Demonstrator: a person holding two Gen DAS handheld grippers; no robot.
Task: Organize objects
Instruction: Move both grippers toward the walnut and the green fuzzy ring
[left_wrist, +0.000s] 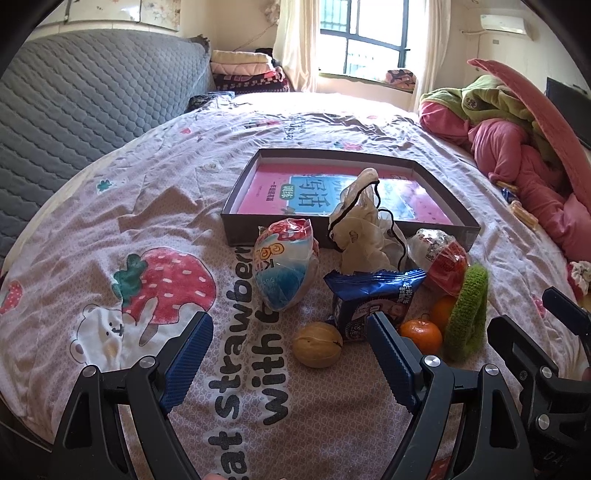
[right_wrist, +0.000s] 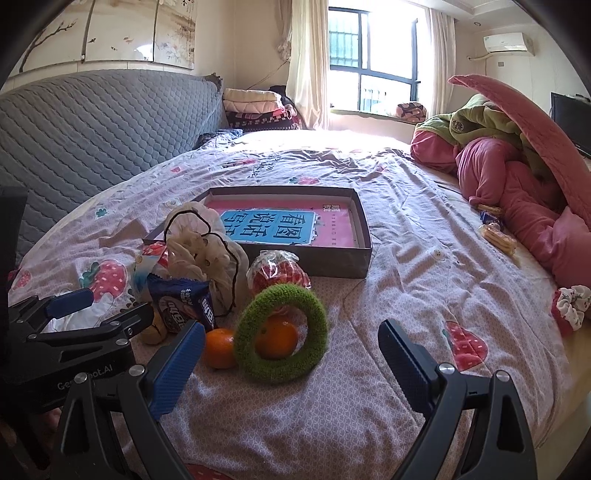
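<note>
Snacks, oranges (right_wrist: 276, 339) and a green ring (right_wrist: 281, 332) standing on edge crowd my bedspread (right_wrist: 406, 266) before the box (right_wrist: 332, 263), whose long side lies crosswise. Both my left gripper (left_wrist: 291, 354) and right gripper (right_wrist: 291, 358) gape wide, empty.

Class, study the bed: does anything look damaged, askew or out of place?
The walnut has a crack down its shell. The green fuzzy ring stands tilted on edge against an orange, not flat.
</note>
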